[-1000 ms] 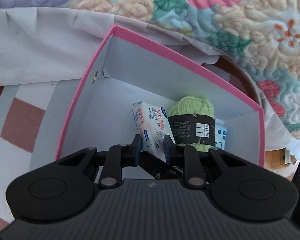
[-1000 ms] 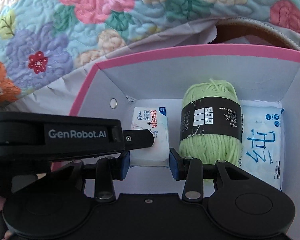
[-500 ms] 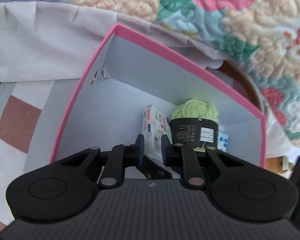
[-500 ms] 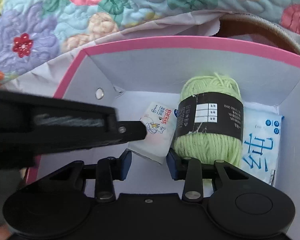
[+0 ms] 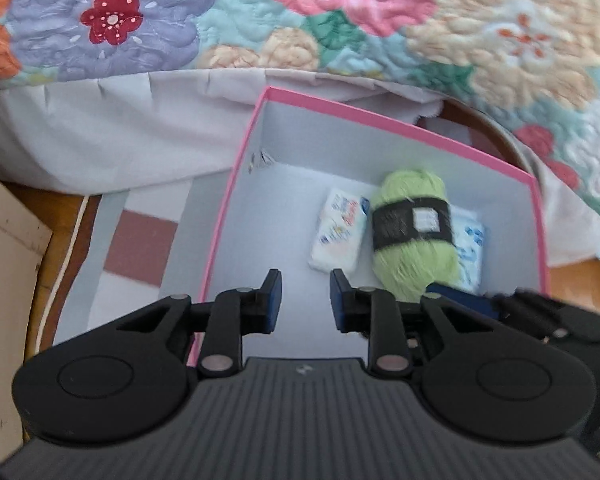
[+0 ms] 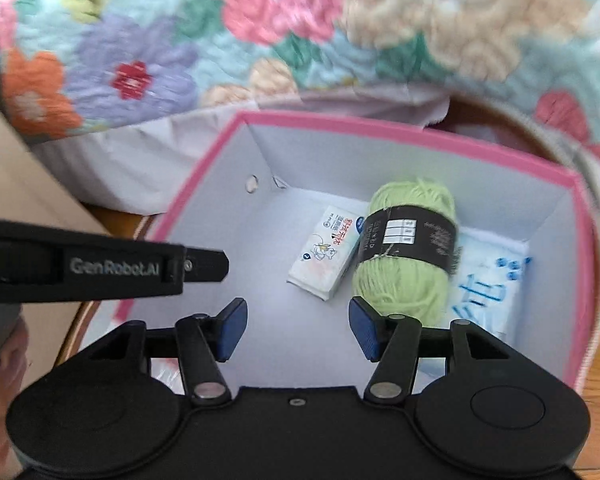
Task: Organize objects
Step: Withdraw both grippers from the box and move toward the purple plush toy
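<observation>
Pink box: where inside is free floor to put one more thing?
The pink box has bare floor along its left wall and near side, beside the small tissue pack. The right side is crowded: green yarn ball against the blue tissue pack.

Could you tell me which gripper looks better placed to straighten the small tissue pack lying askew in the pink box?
Probably the left gripper: its open jaws sit just short of the small tissue pack, while the right gripper lines up nearer the yarn.

Bright, even daylight; motion blur thru-out, fisheye warp at edges.
</observation>
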`<state>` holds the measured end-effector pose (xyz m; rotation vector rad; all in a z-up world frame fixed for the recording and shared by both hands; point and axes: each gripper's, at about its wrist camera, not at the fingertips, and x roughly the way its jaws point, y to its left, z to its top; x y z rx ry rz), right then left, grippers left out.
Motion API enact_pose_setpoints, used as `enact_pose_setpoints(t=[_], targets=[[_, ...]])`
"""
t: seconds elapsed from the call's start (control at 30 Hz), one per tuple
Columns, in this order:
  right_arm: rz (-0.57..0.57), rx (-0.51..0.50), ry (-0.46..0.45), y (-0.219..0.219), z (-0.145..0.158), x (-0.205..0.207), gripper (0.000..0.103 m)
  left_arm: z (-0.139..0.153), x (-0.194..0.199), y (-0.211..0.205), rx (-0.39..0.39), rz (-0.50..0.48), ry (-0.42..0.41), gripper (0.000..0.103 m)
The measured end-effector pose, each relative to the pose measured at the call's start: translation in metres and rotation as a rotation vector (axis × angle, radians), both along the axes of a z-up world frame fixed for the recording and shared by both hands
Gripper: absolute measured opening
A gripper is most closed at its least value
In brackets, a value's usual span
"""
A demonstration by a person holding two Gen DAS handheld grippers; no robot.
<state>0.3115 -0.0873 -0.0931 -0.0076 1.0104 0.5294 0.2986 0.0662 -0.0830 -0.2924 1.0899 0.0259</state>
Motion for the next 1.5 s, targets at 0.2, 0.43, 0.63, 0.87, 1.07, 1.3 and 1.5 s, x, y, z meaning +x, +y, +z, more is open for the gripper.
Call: enact_pose_setpoints(t=[0.2,0.43,0.63,0.87,1.07,1.3,1.5], targets=[[0.044,0.031,-0.098,-0.029,0.06,-0.041,0.061,0.042,-0.025,-0.01,-0.021,-0.057,-0.019,0.043],[0.133,0.084,-0.169,-0.052,0.115,-0.094,0.062,0.088,-0.067,-0.009,-0.031,-0.093,-0.031,0.047],[0.242,0.059,-0.186,-0.059,0.136,-0.146,0.072,0.116,-0.115,-0.005,-0.118,-0.147,-0.041,0.05],[0.314,-0.005,-0.18,-0.063,0.136,-0.197,0.075,0.143,-0.176,-0.015,-0.069,-0.202,-0.099,0.053],[0.344,-0.01,-0.115,-0.062,0.124,-0.233,0.076,0.13,-0.212,-0.026,-0.065,-0.236,-0.075,0.055],[0.387,-0.037,-0.053,-0.05,0.092,-0.254,0.076,0.088,-0.228,-0.033,-0.148,-0.237,-0.009,0.058],[0.378,-0.062,-0.017,-0.044,0.058,-0.246,0.076,0.047,-0.234,-0.035,-0.182,-0.252,0.019,0.059]])
